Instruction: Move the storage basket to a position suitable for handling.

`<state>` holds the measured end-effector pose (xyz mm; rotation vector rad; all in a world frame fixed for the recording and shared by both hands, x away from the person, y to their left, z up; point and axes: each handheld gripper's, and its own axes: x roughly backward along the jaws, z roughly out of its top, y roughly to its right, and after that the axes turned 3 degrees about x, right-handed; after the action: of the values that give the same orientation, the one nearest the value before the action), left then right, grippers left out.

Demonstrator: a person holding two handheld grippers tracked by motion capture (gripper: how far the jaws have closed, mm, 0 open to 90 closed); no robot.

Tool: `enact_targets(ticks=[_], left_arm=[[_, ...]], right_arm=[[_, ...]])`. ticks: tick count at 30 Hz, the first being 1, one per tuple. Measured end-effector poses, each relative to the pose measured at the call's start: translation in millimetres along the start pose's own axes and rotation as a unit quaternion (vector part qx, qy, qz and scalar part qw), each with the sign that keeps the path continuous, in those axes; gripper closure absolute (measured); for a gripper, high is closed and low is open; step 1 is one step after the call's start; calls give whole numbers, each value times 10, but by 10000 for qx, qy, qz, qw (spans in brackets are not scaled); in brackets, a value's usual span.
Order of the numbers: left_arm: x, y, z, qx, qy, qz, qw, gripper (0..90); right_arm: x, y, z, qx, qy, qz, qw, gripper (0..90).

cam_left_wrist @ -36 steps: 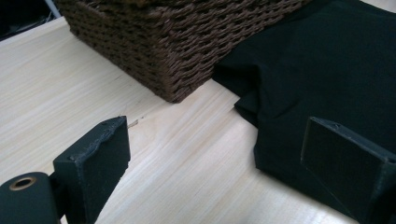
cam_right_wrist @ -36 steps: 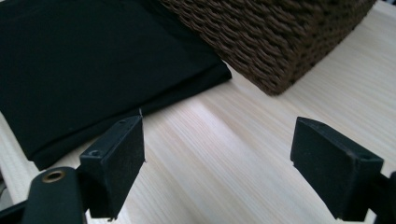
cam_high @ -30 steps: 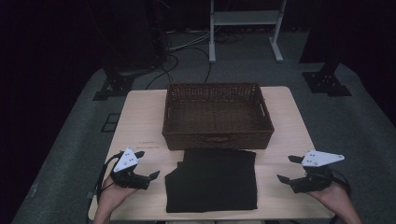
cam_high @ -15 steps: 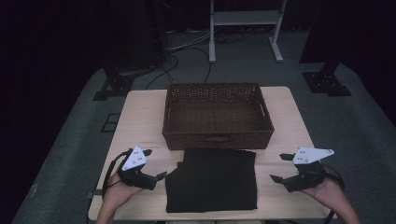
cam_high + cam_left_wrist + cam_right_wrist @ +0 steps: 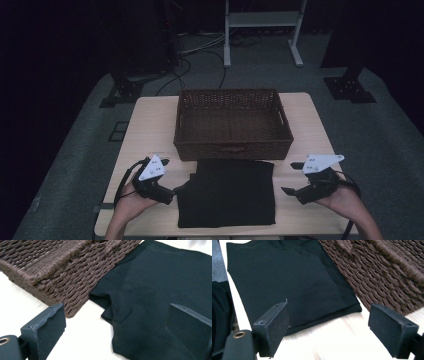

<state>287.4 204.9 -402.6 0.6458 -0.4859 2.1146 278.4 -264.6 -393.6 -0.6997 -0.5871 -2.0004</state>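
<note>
cloth: folded black garment [image 5: 227, 197], soft, limp, light
grip: pinch its side edges
left claw [image 5: 179, 189]: released, empty
right claw [image 5: 289, 178]: released, empty

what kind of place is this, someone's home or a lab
Most likely a lab or recording studio, not a home. A lone wooden table stands on grey carpet amid dark surroundings, with cables trailing across the floor, black stand bases at the sides and a white metal frame behind.

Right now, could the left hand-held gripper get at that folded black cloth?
Probably yes: the left hand-held gripper has its jaws open beside the folded black cloth, and nothing lies between them on the table.
</note>
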Motion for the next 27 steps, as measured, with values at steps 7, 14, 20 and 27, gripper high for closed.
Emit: enact_targets(ticks=[7, 14, 20, 27], left_arm=[[-24, 30, 95, -152, -59, -94, 9998, 23], [-55, 53, 159, -218, -130, -169, 9995, 23], [-89, 79, 218, -312, -193, -247, 9990, 23], [-154, 122, 293, -381, -247, -359, 9983, 23]], right_arm=[[-56, -18, 138, 139, -96, 127, 9998, 156], [-124, -23, 231, 273, -213, 234, 9991, 155], [-185, -28, 288, 352, -288, 328, 9984, 155], [-245, -46, 374, 485, -340, 424, 9973, 155]])
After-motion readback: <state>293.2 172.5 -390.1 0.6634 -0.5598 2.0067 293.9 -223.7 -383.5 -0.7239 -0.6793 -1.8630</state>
